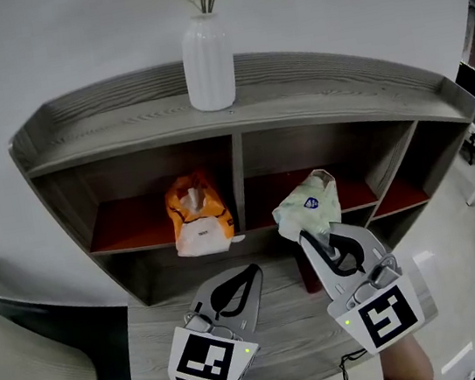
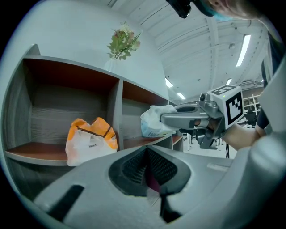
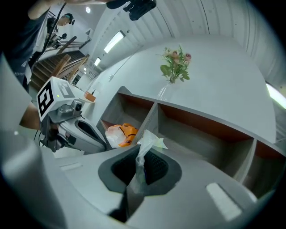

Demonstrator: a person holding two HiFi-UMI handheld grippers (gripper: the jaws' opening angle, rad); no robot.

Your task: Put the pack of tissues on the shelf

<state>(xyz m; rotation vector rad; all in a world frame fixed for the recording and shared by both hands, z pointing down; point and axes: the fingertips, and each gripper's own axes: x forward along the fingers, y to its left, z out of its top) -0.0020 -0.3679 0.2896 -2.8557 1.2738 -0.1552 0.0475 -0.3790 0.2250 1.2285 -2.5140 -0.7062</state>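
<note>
Pale-green pack of tissues [image 1: 309,205] is pinched by its wrapper in the right tool [image 1: 305,238], at the shelf [image 1: 121,122] opening ahead, while the left tool [image 1: 251,271] alongside is pressed together, empty.

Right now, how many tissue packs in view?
2. Orange pack sits in the shelf's left compartment; green pack is pinched in the right gripper, at the right compartment's mouth. None seems hidden.

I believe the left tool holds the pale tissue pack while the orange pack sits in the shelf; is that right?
No: the right tool holds the pale pack, as the right gripper view shows; the orange pack is in the shelf.
</note>
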